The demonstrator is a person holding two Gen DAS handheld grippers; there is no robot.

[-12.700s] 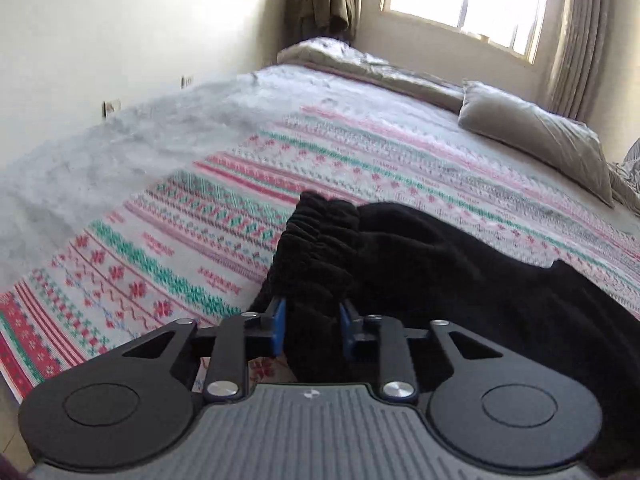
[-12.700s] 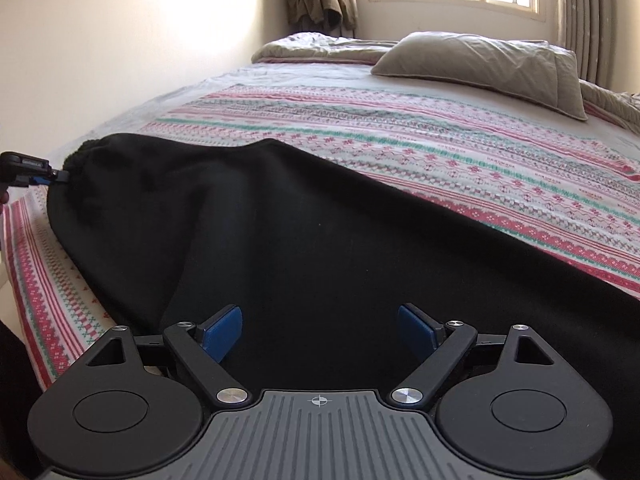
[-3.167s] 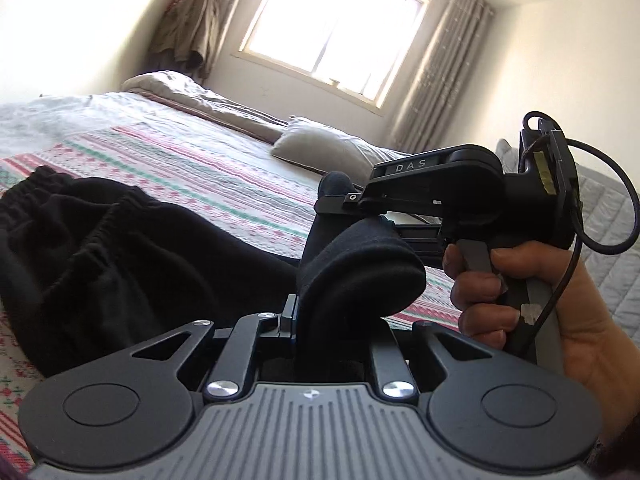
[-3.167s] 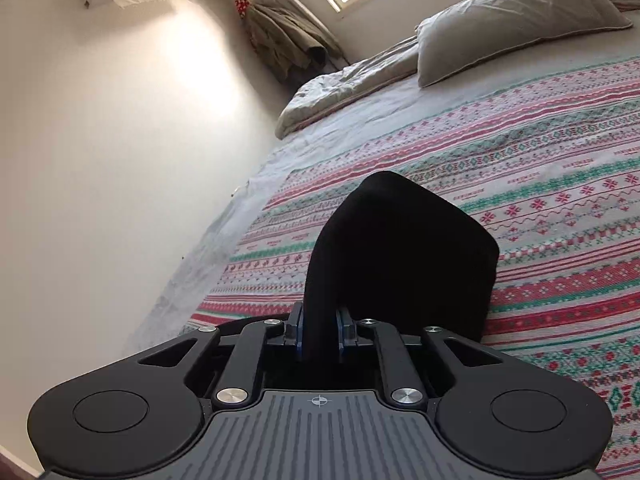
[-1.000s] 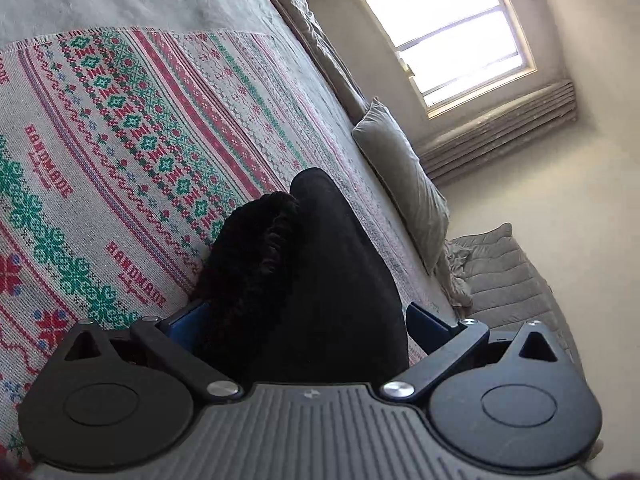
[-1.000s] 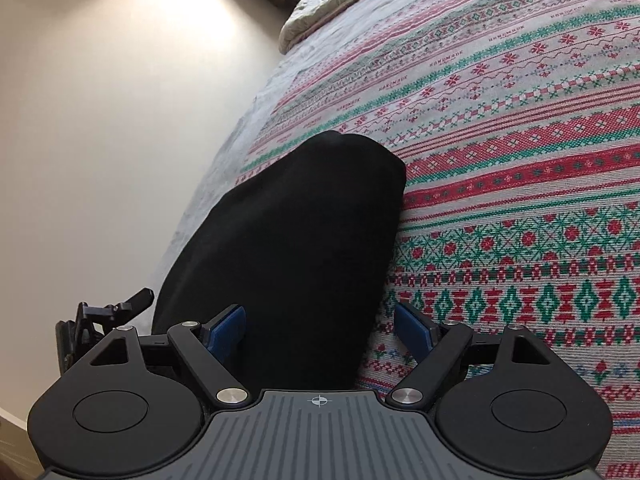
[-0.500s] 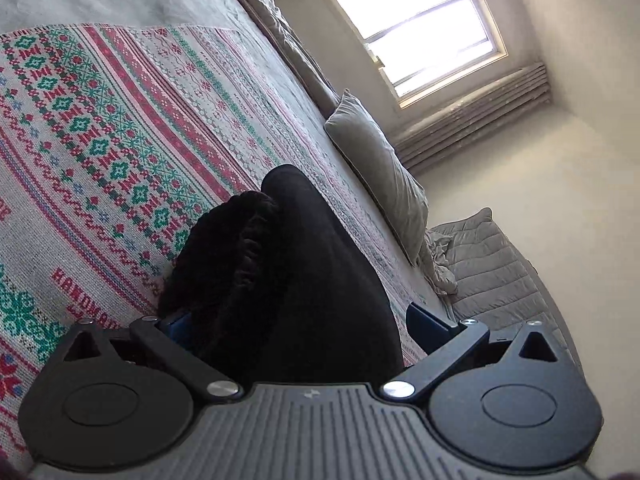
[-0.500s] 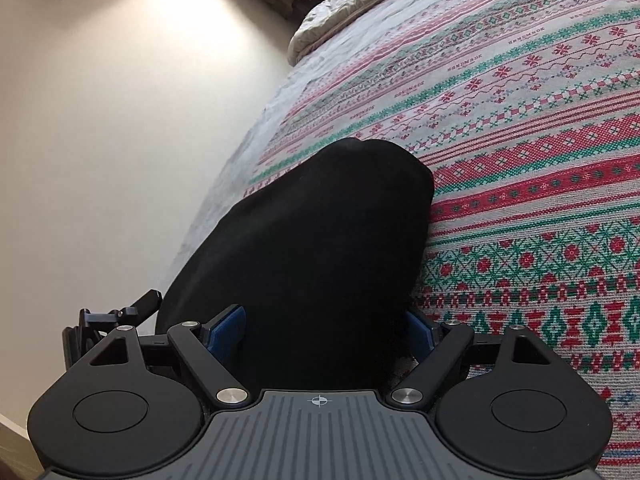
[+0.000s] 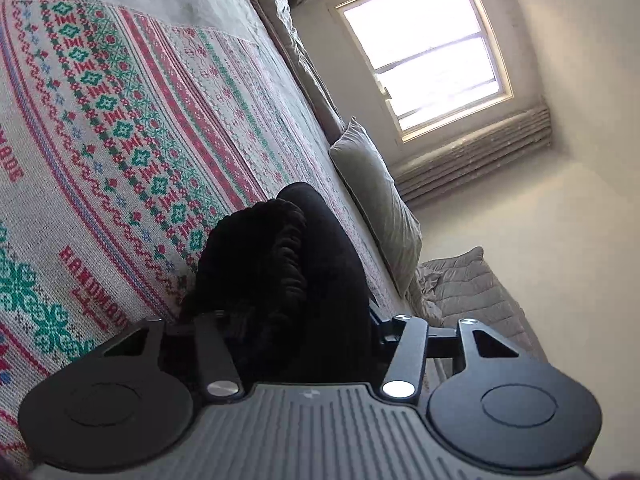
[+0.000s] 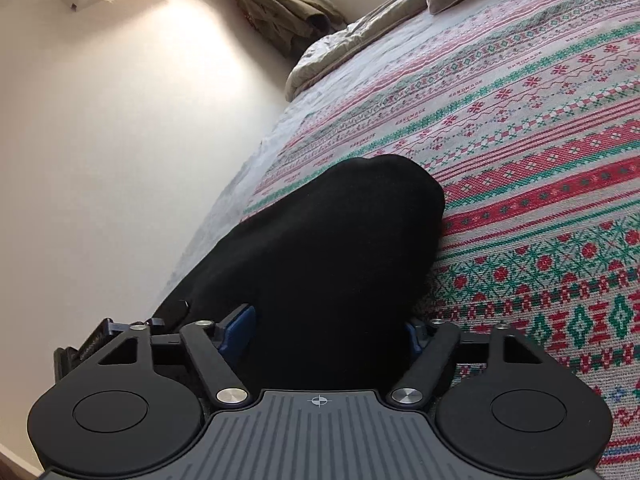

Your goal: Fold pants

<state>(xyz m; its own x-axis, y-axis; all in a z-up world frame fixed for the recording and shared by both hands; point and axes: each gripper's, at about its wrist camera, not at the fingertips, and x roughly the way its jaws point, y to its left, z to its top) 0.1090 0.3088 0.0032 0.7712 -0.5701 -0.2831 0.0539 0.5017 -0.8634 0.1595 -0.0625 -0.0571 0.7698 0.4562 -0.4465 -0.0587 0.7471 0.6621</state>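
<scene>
Both grippers straddle folded black pants on patterned bedspread: right gripper jaws wide apart; left gripper jaws apart, apparently touching fabric.

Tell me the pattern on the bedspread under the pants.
The bedspread has red, green and white knit-style bands, clearest in the right wrist view.

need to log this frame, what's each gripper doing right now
left gripper: closing around the folded black pants, firm grip cannot be told.
right gripper: closing around the pants, firm grip cannot be told.
</scene>
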